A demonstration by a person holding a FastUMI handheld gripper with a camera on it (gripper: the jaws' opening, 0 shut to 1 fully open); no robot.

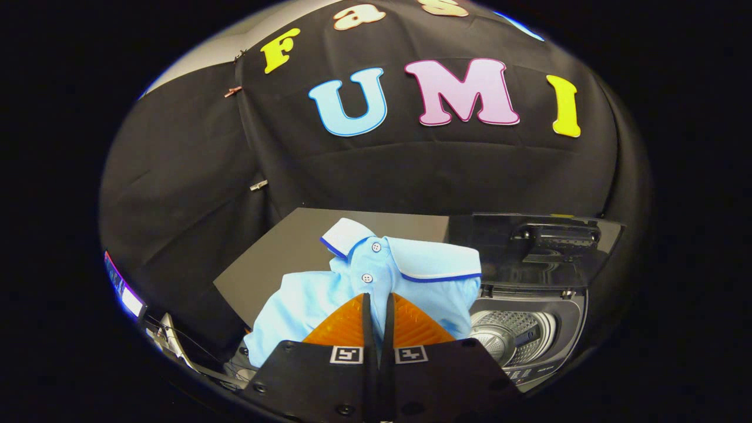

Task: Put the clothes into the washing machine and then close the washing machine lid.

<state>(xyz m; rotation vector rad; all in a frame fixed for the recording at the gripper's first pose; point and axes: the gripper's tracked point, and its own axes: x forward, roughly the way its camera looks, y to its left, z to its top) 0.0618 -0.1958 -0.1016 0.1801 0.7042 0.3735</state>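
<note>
A light blue polo shirt [411, 276] with a white collar edged in dark blue and white buttons hangs lifted off the surface. My gripper [376, 302] is shut on its cloth just below the buttons, with only a narrow slit between the fingers. To the right of the fingers stands the top-loading washing machine [531, 352]; its steel drum [517, 338] is open to view. The dark glass lid [529, 247] stands raised behind the drum. The shirt's right edge hangs over the near left rim of the machine's opening.
A dark grey table top [294, 247] lies behind and to the left of the shirt. Black cloth walls close the booth at the back and left. Some cables and a small lit device [126, 296] sit low on the left.
</note>
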